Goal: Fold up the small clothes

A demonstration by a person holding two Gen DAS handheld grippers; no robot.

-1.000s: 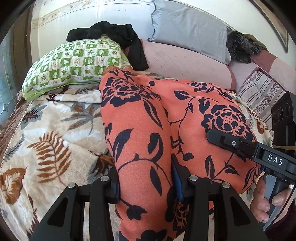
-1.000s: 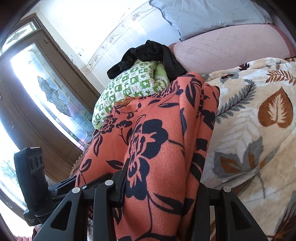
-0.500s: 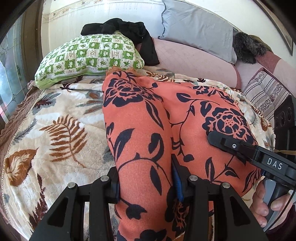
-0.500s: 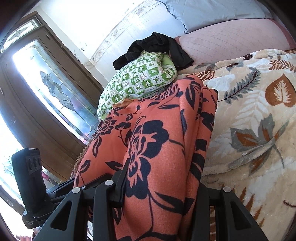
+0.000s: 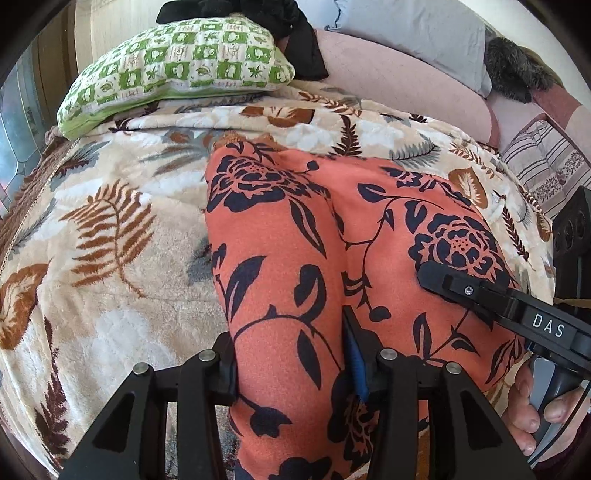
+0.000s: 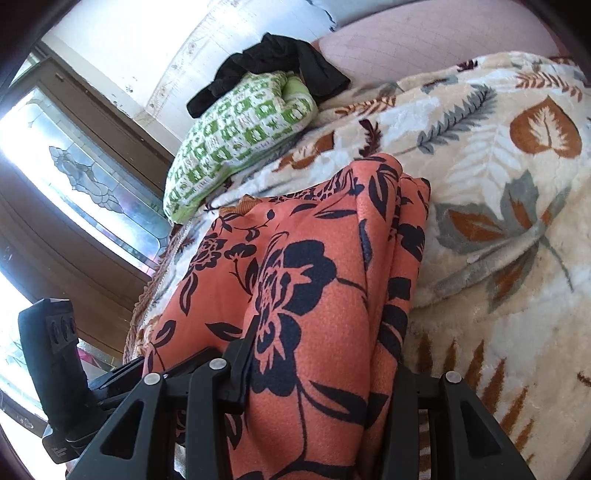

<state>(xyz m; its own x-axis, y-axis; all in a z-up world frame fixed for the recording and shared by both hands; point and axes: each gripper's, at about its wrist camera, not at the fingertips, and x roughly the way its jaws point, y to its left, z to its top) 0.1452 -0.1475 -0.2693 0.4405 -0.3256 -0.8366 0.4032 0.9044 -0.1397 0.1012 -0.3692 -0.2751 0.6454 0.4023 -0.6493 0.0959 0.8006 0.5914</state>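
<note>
Centrally in both views lies the orange garment (image 5: 280, 258), a coral cloth printed with dark navy flowers, spread over the leaf-patterned blanket (image 5: 110, 229) and running from the bottom edge of each frame up toward the middle. At the bottom centre of the left wrist view, the left gripper (image 5: 290, 365) has its two black fingers closed in on a bunched strip of that cloth, the fabric filling the gap between them. Low at the right of the same view the right gripper (image 5: 480, 291) reaches in from the frame edge, lying across the cloth, with the person's hand (image 5: 532, 413) wrapped around its handle. Seen from its own camera, the right gripper (image 6: 321, 373) likewise pinches a thick fold of the orange garment (image 6: 306, 280), layered edges showing along the cloth's right side. Toward the upper left of the left view sits a green checked pillow (image 5: 177, 70) with a black garment (image 5: 258, 11) draped over its top, and a grey pillow (image 5: 410, 33) rests at upper right.
</note>
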